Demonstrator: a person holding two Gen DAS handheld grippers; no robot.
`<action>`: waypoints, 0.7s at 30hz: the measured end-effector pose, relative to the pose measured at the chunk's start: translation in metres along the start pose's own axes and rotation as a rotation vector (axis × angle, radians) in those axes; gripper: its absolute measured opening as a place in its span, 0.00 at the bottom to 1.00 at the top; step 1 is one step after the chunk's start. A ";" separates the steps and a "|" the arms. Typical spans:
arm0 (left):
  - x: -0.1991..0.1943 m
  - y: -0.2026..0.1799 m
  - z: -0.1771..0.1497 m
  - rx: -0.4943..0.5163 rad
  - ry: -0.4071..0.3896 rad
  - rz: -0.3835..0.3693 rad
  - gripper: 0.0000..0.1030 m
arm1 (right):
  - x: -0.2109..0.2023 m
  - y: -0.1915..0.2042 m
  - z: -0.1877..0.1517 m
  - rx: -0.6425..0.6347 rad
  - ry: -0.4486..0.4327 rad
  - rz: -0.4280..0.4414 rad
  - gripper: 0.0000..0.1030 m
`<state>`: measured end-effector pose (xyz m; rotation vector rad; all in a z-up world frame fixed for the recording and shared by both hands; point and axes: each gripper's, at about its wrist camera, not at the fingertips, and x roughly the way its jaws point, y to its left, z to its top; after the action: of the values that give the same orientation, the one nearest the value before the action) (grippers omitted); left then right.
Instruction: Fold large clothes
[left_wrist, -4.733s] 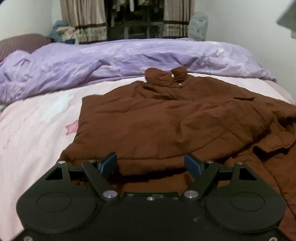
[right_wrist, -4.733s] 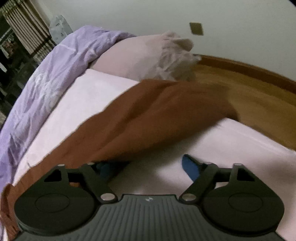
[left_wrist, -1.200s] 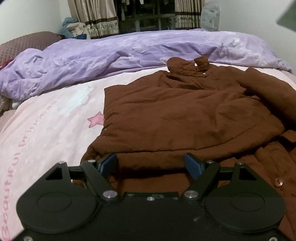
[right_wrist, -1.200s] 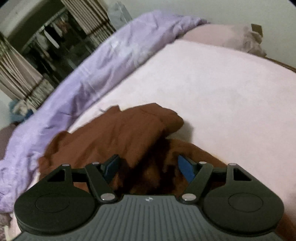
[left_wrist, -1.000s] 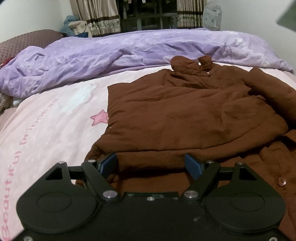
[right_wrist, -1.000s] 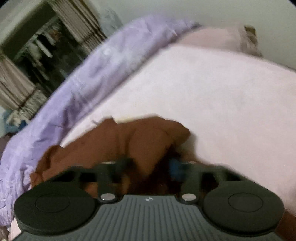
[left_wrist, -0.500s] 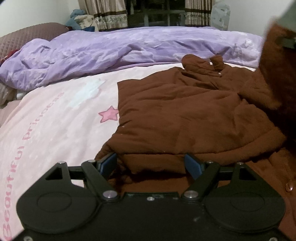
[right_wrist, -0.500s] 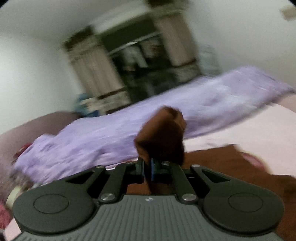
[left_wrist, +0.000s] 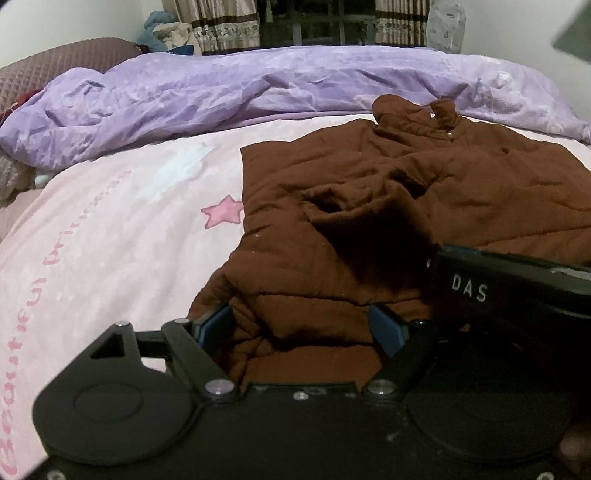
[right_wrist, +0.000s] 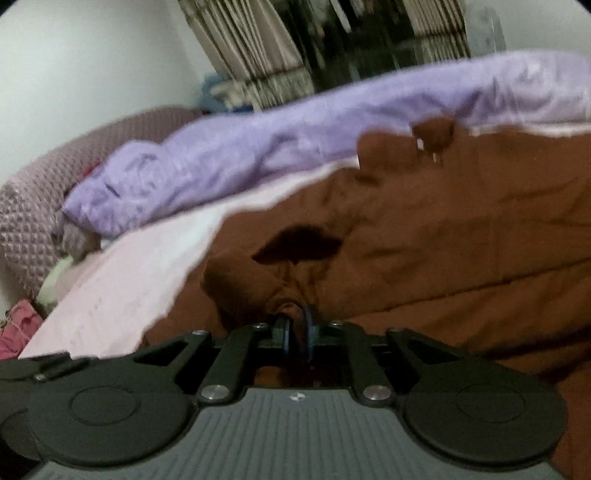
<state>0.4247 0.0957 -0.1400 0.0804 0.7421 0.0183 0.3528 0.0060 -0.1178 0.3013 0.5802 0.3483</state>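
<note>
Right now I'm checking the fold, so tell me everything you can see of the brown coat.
The brown coat is thick, quilted, soft-looking cloth lying rumpled on the pink bedsheet, collar toward the purple duvet. One sleeve is folded across its front. The right gripper has sleeve cloth between its opening jaws; the left gripper stands open over the hem.

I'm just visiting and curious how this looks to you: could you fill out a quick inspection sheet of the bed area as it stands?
Surface: pink bedsheet with a star print.
Job's things: brown coat spread out, one sleeve laid across its front.
Clutter: purple duvet bunched along the far side.
Grippers: left gripper open over the coat's hem; right gripper jaws opening, sleeve cloth between them.
Cables: nothing seen.
Surroundings: curtains, white wall.
</note>
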 end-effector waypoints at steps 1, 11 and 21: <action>-0.001 0.000 0.000 -0.001 -0.002 0.000 0.81 | -0.002 0.001 0.001 -0.006 0.005 0.004 0.16; -0.030 0.004 0.006 -0.010 -0.050 -0.027 0.81 | -0.085 -0.013 0.019 -0.115 -0.018 0.005 0.71; 0.006 0.000 0.050 -0.075 -0.077 -0.238 0.81 | -0.130 -0.153 0.057 0.071 -0.144 -0.316 0.70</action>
<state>0.4628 0.0929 -0.1076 -0.0782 0.6694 -0.1829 0.3200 -0.1944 -0.0666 0.2946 0.4893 0.0006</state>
